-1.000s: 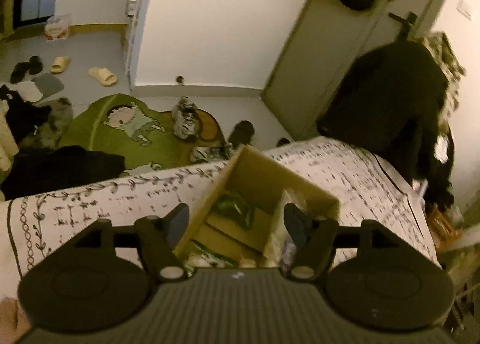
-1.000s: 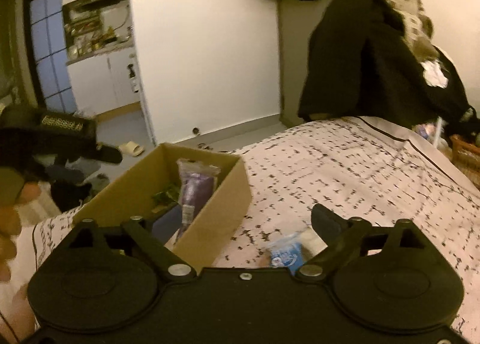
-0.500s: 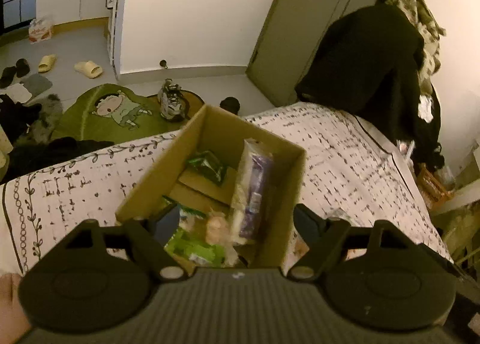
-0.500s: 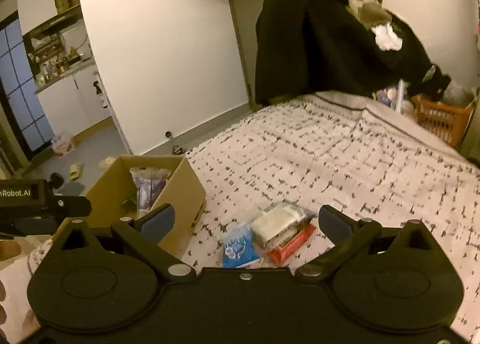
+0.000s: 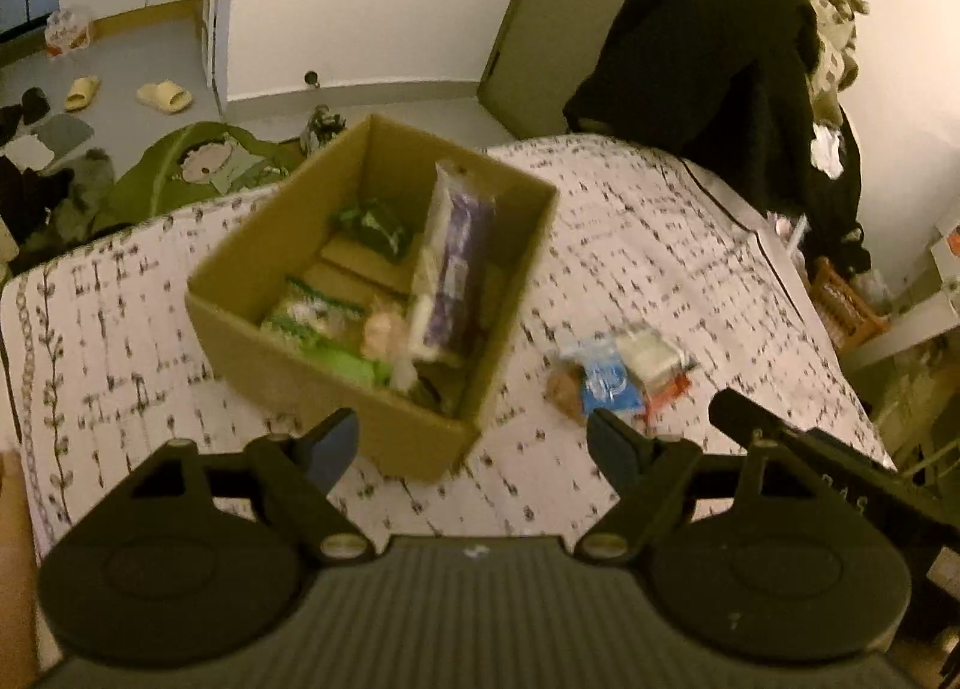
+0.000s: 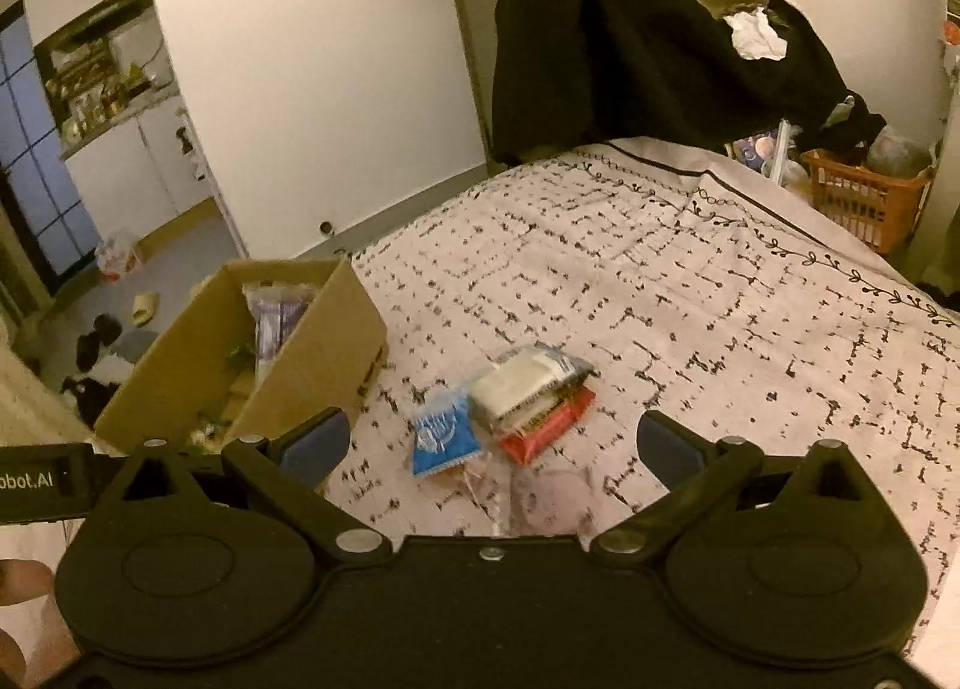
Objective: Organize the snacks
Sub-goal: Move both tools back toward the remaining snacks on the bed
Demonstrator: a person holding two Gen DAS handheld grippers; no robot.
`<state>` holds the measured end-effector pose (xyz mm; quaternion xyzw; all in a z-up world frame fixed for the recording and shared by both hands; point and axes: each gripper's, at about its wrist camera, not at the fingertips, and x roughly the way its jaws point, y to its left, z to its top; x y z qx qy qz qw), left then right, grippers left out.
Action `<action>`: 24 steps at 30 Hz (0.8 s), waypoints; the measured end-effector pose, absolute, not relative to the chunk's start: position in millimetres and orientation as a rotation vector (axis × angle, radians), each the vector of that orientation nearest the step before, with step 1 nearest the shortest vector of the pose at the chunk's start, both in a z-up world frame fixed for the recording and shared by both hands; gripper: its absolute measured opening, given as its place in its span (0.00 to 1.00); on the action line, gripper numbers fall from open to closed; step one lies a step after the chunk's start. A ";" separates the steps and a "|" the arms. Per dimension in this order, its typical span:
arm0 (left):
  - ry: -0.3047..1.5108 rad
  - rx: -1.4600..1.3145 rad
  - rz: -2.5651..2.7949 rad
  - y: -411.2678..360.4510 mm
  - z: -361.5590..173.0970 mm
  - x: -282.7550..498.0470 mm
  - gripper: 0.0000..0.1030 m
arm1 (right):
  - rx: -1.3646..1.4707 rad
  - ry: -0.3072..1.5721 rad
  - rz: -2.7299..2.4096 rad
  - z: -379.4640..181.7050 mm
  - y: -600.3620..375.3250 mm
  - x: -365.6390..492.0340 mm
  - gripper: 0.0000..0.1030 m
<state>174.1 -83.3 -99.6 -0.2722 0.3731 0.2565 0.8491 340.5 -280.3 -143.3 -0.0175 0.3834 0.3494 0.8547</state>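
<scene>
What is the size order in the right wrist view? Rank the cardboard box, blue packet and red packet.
1. cardboard box, clearly largest.
2. blue packet and red packet: similar; the red one is partly covered by a white packet, so unranked.

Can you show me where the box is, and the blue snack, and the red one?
cardboard box (image 6: 312, 353): right wrist view, outer side wall.
blue snack (image 6: 443, 440): right wrist view, packet's middle.
red snack (image 6: 549, 428): right wrist view, wrapper's exposed edge.

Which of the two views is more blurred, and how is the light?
Left wrist view: motion blur smears the box and loose snacks. Right wrist view: sharper, the blue packet reads clearly. Both: dim yellowish room light, edges bent by the fisheye.
</scene>
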 end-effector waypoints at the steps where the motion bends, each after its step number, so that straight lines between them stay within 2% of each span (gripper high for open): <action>1: 0.790 -0.582 0.543 -86.2 -102.2 171.6 0.79 | -0.047 0.819 0.740 -144.7 -282.6 340.5 1.00; 24: 0.975 -0.752 0.515 -129.0 -175.8 166.7 0.79 | -0.103 0.878 0.743 -165.4 -312.8 336.9 0.99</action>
